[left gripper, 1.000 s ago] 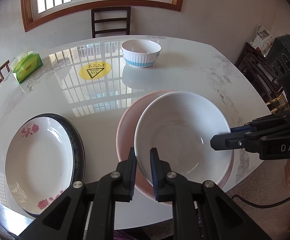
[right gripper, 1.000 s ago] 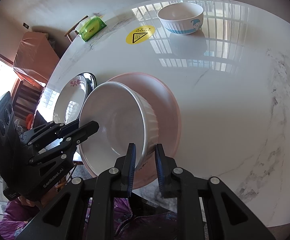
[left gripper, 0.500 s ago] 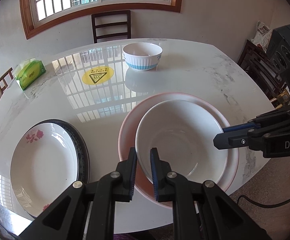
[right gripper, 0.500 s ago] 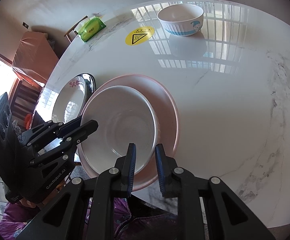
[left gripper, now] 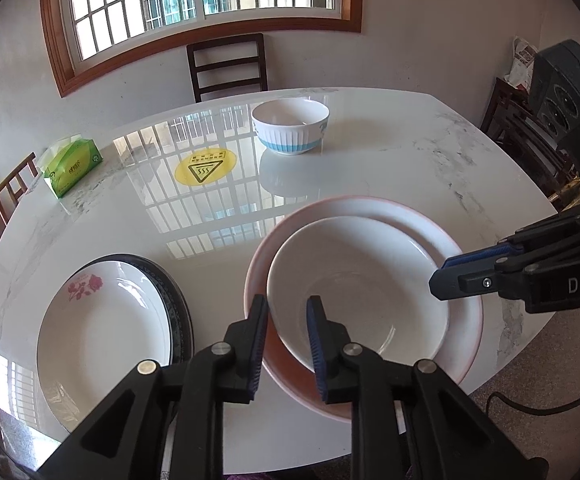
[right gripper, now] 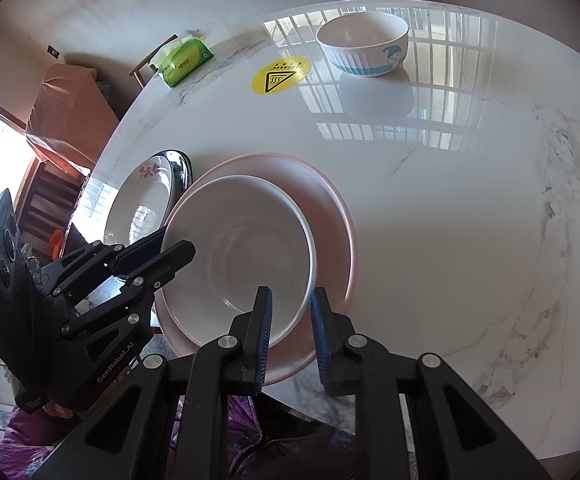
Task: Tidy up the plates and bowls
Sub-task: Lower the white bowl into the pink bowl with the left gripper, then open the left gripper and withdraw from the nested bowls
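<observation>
Step in hand: white bowl (left gripper: 356, 288) has been set inside the pink plate (left gripper: 418, 218), near the table's (left gripper: 390, 152) near edge; this looks like the release that ends the nesting.
Left gripper (left gripper: 286, 344): jaws opening, with the bowl's near rim between them and a gap showing on each side, so the pads no longer press on it.
Right gripper (right gripper: 290, 332): jaws nearly closed over the bowl's rim at its own side; the rim runs between the pads, but I cannot tell whether they are pinching it.
Floral plate (left gripper: 102, 332): lies on a dark-rimmed plate (left gripper: 174, 300) at the near left edge, just beside the pink plate.
Blue-banded bowl (left gripper: 290, 126): alone toward the far edge, well apart from the stacks (probably the next piece to gather).
Other things: yellow sticker (left gripper: 205, 166) mid-table, green tissue pack (left gripper: 72, 164) at the far left edge.
Next move: both grippers should open fully and lift clear of the rim without tipping the bowl, then one reaches across for the blue-banded bowl.
</observation>
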Available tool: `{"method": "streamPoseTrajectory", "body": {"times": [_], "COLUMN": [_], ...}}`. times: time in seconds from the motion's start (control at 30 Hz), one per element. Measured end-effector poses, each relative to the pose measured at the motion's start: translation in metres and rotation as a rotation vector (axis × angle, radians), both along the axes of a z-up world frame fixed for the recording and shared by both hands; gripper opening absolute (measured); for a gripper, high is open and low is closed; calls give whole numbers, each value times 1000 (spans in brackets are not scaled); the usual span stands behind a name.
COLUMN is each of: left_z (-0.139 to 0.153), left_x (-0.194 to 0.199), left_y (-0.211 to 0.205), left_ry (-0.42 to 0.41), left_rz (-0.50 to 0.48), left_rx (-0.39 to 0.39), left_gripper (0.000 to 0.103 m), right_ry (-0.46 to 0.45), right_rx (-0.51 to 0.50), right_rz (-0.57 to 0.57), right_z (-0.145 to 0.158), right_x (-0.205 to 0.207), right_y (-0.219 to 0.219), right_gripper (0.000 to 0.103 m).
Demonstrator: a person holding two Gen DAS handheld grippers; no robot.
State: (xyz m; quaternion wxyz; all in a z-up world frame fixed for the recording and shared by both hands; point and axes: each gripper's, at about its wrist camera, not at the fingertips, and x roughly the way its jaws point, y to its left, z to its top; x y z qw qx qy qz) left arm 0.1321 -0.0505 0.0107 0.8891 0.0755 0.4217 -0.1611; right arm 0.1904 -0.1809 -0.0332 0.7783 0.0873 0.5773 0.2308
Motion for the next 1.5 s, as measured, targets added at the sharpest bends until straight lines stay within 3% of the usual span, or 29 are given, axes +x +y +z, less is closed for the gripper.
{"method": "streamPoseTrajectory", "body": {"times": [0.1, 0.13, 0.5, 0.63, 0.77, 1.0, 1.17, 1.33, 1.5], "left_z": [7, 10, 13, 13, 13, 13, 13, 12, 15], "left_x": [-1, -2, 5, 8, 14, 29, 45, 65, 95], "left_y": [3, 4, 14, 15, 15, 16, 17, 14, 18], "left_ry": [-41, -59, -94, -98, -106, -122, -133, -132, -100], "left_rz": [19, 26, 54, 59, 65, 79, 87, 92, 70], "left_rx": [3, 5, 31, 32, 54, 81, 87, 84, 33], "left_gripper": [49, 52, 52, 54, 57, 60, 61, 61, 61], "right_ry": [0, -1, -29, -86, -178, -263, -363, -478, -462], "right_rx": [4, 4, 53, 77, 13, -19, -28, 6, 89], "right_rz": [-2, -2, -29, -66, -97, -155, -199, -250, -305], "right_z": [0, 0, 4, 12, 18, 11, 2, -7, -21], "right_x": [0, 0, -1, 0, 2, 17, 30, 46, 70], "right_y": [-1, -1, -9, -21, -31, -61, -79, -96, -108], "right_gripper": [20, 20, 24, 29, 33, 35, 44, 44, 46]}}
